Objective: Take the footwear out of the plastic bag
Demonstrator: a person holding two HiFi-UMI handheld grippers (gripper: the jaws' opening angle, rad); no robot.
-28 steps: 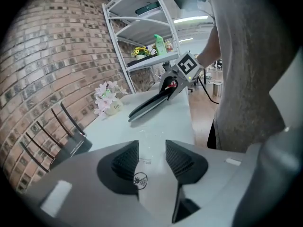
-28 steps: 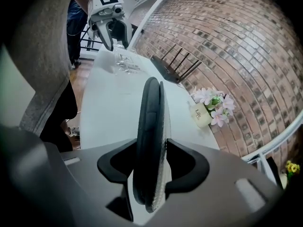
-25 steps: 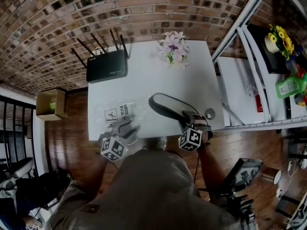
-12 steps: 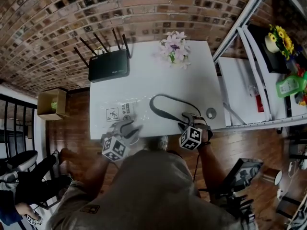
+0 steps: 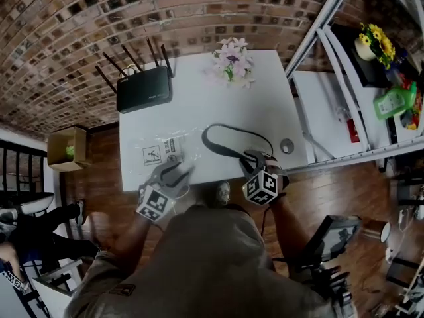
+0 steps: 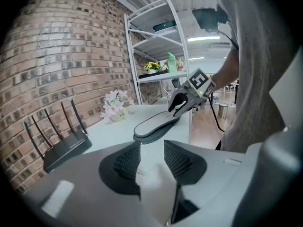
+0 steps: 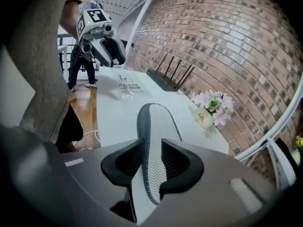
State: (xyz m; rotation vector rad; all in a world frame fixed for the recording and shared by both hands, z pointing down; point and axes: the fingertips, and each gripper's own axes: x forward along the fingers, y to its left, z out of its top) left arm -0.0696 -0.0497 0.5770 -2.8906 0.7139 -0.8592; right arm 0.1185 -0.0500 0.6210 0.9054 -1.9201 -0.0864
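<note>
On the white table (image 5: 199, 105): slipper (image 7: 152, 126) toward the right, plastic bag (image 5: 165, 154) toward the left by the near edge; well apart, with none of the film round the shoe.
Further back: black router (image 5: 144, 90) and a small pot of flowers (image 5: 232, 59), both clear of the work.
Step in hand: by the look of it, the tail of the pull-out. Footwear already free of the bag, heel end raised, toe end low toward the tabletop; touching it or not, hard to say.
Right gripper (image 5: 255, 159): jaws just been closing, now narrow, pads pressed on either side of the slipper's heel end. Shoe turned on edge, zigzag tread showing between them.
Left gripper (image 5: 175, 173): jaws just been closing too, now partway apart, with a bunched fold of clear film and its printed label filling the gap. Pads seemingly pinching the film and holding the bag back.
Bag: flat and crumpled, apparently empty; no second shoe visible inside.
Next move: probably carrying the slipper a little further from the bag, lowering it sole-down on bare table, then easing the right jaws off. Calls for a steady, levelled wrist, given a bite on a thin edge and a long toe end levering downward.
Risk: slipper twisting or sliding out of that narrow bite; film clinging to the left pads on release.
</note>
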